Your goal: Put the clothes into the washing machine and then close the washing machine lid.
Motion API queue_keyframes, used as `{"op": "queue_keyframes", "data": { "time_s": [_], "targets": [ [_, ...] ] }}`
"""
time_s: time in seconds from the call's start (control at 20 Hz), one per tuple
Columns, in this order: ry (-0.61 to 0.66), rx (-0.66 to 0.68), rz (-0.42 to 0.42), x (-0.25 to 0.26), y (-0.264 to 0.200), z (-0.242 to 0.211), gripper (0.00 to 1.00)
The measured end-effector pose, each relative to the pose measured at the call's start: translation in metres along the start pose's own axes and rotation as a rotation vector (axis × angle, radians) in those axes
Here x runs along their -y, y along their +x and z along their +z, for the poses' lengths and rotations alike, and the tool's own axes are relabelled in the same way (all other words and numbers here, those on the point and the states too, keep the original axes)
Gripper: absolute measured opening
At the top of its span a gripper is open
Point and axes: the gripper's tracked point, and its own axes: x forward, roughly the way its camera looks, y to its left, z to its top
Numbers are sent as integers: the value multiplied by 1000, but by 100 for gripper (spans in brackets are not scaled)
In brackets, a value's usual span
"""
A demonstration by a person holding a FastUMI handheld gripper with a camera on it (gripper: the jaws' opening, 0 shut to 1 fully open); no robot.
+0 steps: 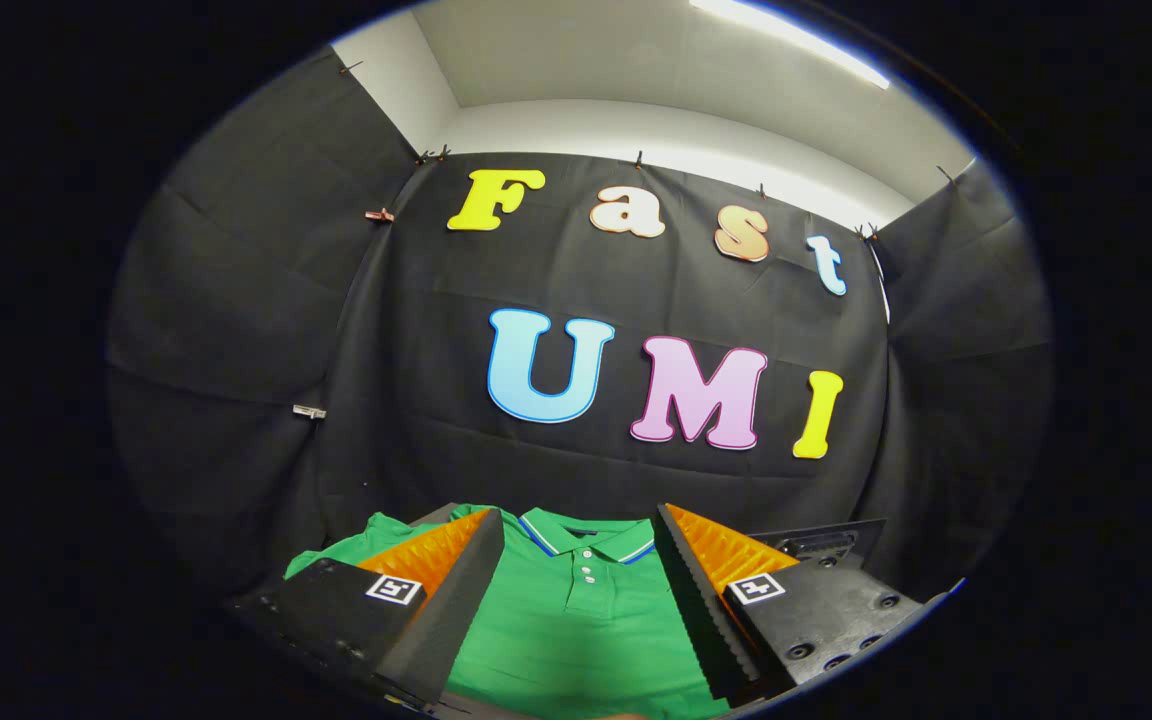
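Note:
A green polo shirt (581, 620) with a striped collar and a buttoned placket lies spread out flat under and ahead of me. My gripper (579, 530) is open above it, the two fingers wide apart on either side of the collar and chest. Nothing is pinched between the fingers; the shirt shows in the gap between them. One sleeve (346, 548) sticks out beyond the left finger. I cannot tell whether the fingers touch the fabric.
The black cloth wall (416, 400) hangs close behind the shirt and wraps round both sides. A dark flat piece (821, 540) shows behind the right finger. White wall and ceiling with a strip light (786, 35) rise above the cloth.

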Motion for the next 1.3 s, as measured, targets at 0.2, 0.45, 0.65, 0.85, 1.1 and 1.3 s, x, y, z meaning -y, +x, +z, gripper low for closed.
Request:
{"op": "queue_keyframes", "data": {
  "time_s": [0.2,0.45,0.65,0.85,1.1,1.3],
  "targets": [
    [23,-52,-4,7,11,-7,95],
    [76,-279,27,2,41,-53,95],
    [111,-510,36,2,62,-100,95],
    [148,-687,78,-2,66,-145,96],
    [145,-622,122,2,63,-143,94],
    [210,-695,89,12,60,-146,55]
  ]
}}
